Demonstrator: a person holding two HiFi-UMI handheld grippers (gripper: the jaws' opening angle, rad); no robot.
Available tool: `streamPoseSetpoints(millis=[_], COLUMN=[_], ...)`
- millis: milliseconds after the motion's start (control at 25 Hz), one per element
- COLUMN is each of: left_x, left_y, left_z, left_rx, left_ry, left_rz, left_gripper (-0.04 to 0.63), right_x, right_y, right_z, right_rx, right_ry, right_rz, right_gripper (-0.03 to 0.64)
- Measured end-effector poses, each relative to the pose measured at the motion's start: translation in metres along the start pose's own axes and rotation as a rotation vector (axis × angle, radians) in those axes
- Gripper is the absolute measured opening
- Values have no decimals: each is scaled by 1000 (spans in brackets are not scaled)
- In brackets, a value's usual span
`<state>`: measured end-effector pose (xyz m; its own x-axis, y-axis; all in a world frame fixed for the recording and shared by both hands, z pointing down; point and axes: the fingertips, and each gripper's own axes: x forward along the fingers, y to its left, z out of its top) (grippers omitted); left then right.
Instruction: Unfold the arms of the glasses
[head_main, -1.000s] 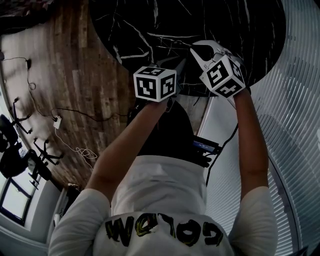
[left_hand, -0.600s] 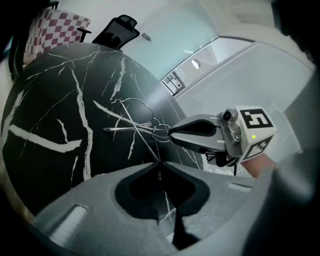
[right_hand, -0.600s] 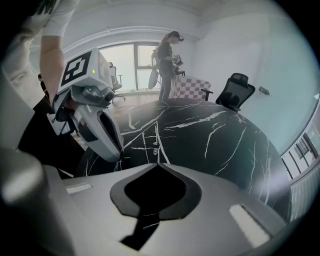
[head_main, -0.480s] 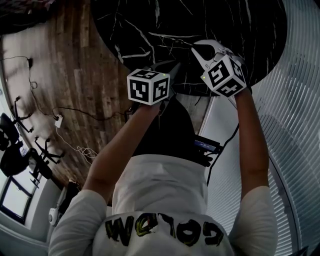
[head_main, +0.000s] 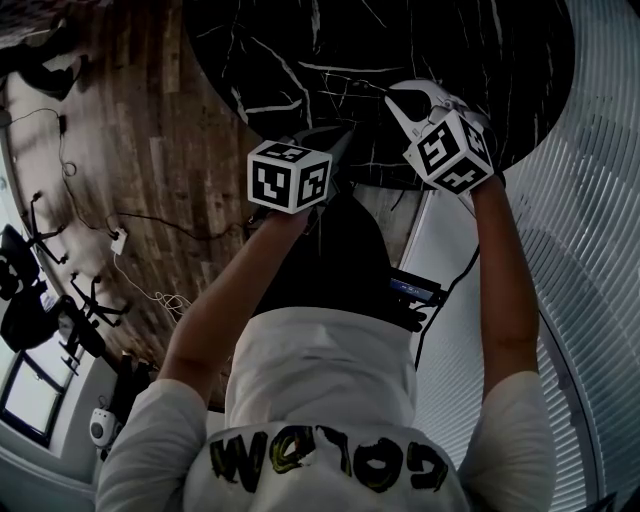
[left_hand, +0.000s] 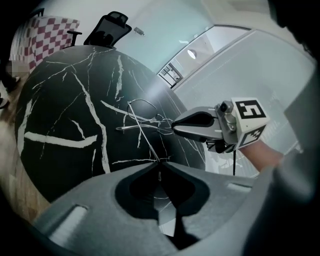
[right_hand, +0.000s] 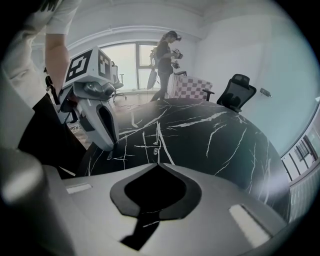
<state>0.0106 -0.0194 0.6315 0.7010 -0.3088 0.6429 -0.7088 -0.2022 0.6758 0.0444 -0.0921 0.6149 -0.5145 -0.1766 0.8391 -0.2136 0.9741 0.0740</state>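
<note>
The wire-framed glasses (left_hand: 144, 120) are at the near right part of the black marble table (left_hand: 55, 100). The right gripper (left_hand: 173, 126) has its jaws pressed together on the frame's right end. The left gripper (left_hand: 159, 164), nearer, pinches the tip of one thin arm.

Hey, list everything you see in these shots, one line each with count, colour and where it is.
table: one, black with white veins, round, under both claws.
glasses: one pair, thin silvery wire, over the table between the claws.
office chair: one, black, beyond the table.
checked block: one, red and white, beside that chair.
bystander: one, dark clothes, by the window.
cables: several, dark, on the brown wooden floor.
left claw: one, grey, shut on one arm of the glasses.
right claw: one, grey, shut on the glasses' front.
</note>
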Motion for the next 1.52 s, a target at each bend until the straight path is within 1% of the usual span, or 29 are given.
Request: streamPoseSetpoints(millis=[240,560,800,1280,1520], left_x=[-9,-17,-22,-41,-46], left_y=[5,13,16,30,34], left_z=[-10,-16,-20,-30,-32], left_rx=[38,76,75,113,119], left_ry=[32,55,64,100,112], left_rz=[15,40,49,76,78], left_gripper=[21,20,20,20,20], right_x=[-1,-2,-4,-6,-6], right_y=[5,11,13,20,22], right_z=[1,-2,-3,-5,-7], right_rx=[-11,-19,-23,-33,-27], right_ry=[-2,-7,-5,1,2], right_rz=[3,7,12,16,20], right_gripper=[2,2,2,2,2])
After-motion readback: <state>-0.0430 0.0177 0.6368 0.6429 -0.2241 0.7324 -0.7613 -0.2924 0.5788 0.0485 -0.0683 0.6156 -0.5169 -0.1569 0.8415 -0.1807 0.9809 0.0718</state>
